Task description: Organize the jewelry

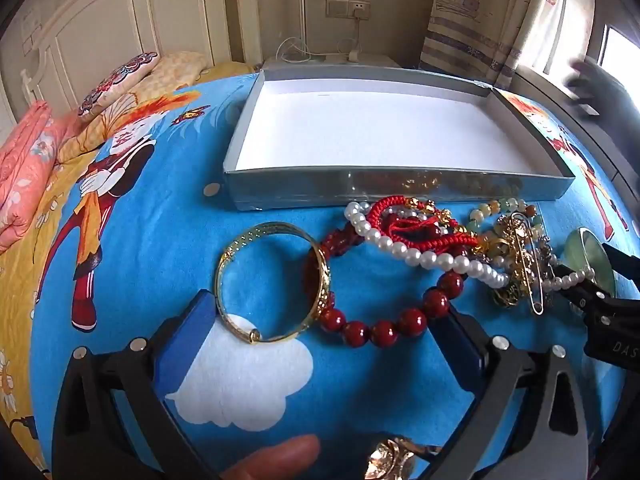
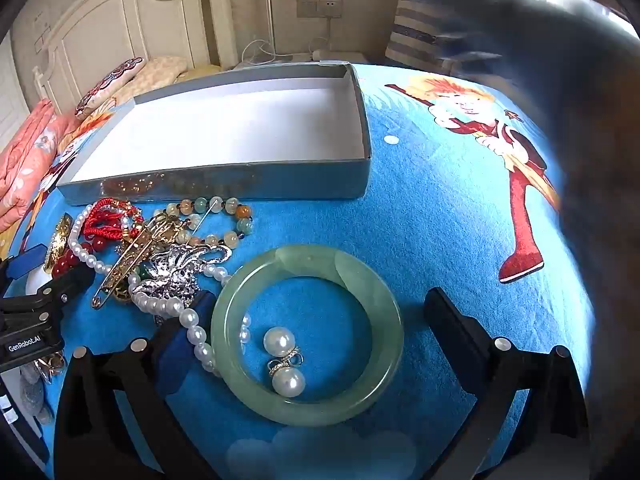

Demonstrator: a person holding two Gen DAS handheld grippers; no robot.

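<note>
On the bed, a blue cartoon blanket (image 1: 132, 220) carries a shallow grey box (image 1: 400, 190) with a bare white floor, and the jewelry lies in front of its near wall. Farthest left is a gold bangle (image 1: 272, 286), overlapping a string of dark red beads (image 1: 384, 326). The left gripper (image 1: 324, 336) hangs above these two, jaws spread wide and holding nothing. Next comes a tangle: a red cord bracelet (image 1: 416, 224), a pearl necklace (image 1: 400, 248), a large gold safety pin (image 2: 136, 256), pale mixed beads (image 2: 224, 216) and a silver brooch (image 2: 180, 268). On the right, a green jade bangle (image 2: 306, 334) rings two pearl earrings (image 2: 284, 360); the right gripper (image 2: 320, 336) straddles it, jaws wide open and empty.
</note>
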